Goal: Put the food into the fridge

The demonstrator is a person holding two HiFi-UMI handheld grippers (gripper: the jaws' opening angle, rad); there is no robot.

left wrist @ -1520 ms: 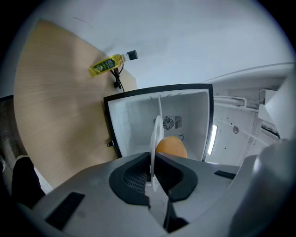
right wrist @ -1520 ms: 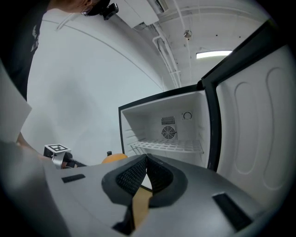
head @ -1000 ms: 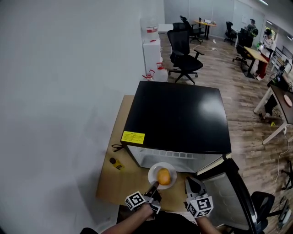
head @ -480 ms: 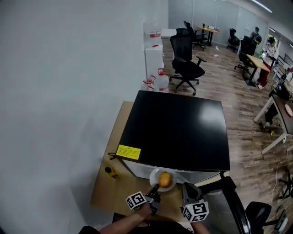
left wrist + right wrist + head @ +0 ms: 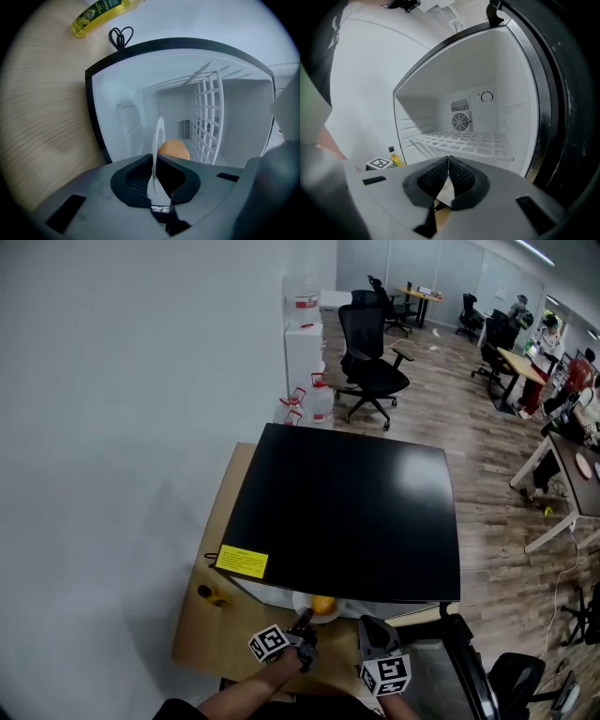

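Jaws of L gripper point(image 5: 154, 164) nearly closed, pinching thin rim of white plate point(image 5: 157, 133), seen edge-on. Smooth round orange point(image 5: 174, 150) sits on plate, at mouth of open fridge point(image 5: 243, 112), below its glossy black top. R gripper point(image 5: 448, 161): jaws pressed together, nothing btwn ribbed black pads. Fridge inside: white plastic walls, white wire shelf point(image 5: 464, 139), round fan grille point(image 5: 460, 122). Table point(image 5: 42, 117) light wood-grain.

We list: fridge point(image 5: 347, 512) on table point(image 5: 202, 638); bottle point(image 5: 212, 595) on table, left of fridge; orange point(image 5: 174, 150) on plate point(image 5: 158, 136), at fridge's mouth.
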